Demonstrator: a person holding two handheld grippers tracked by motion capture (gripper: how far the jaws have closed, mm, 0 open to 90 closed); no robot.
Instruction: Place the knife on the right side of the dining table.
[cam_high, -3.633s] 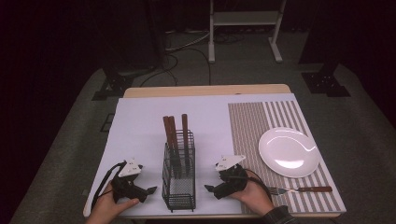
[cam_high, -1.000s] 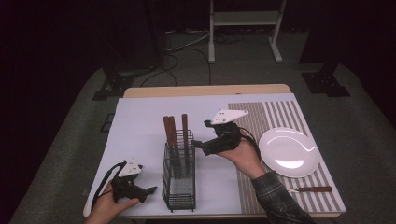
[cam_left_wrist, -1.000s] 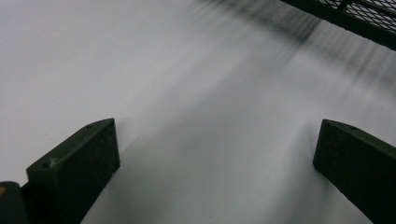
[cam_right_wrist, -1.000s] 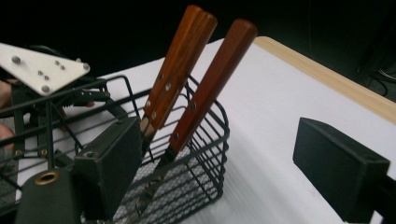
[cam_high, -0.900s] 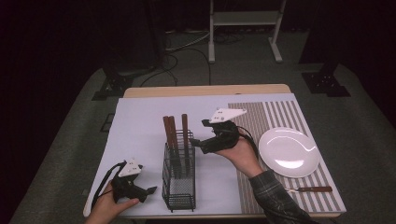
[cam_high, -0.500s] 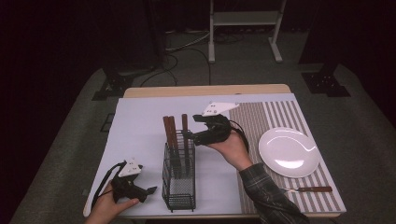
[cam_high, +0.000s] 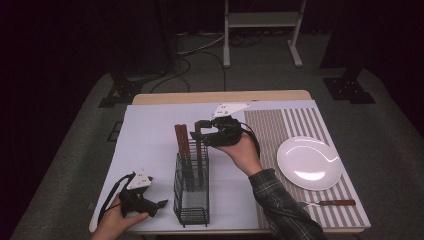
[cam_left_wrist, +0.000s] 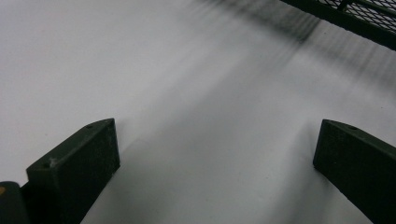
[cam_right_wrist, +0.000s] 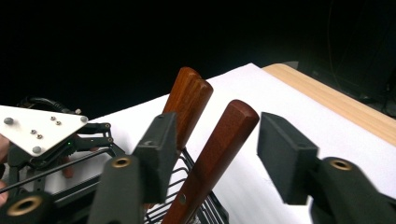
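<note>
Now, in the high view, the right gripper (cam_high: 201, 131) is found level beside the wire caddy (cam_high: 191, 192), having been carried up from the near edge of the table by the placemat (cam_high: 300, 150) to the brown handles standing in that caddy; the right-hand handle (cam_high: 198, 131) is bracketed by its jaws, which have just been closing. The left gripper (cam_high: 159, 204) is seen resting at the near left of the white sheet (cam_high: 150, 145), where it was earlier, just beside the caddy. In the left gripper view, its jaws are held wide apart over bare sheet, with nothing between them. In the right gripper view, the wooden handle (cam_right_wrist: 215, 154) is seen between the two pads with a gap on each side, so it is not yet pinched; a pair of handles (cam_right_wrist: 187, 105) stands behind. A grasp and lift of this utensil is judged imminent.
</note>
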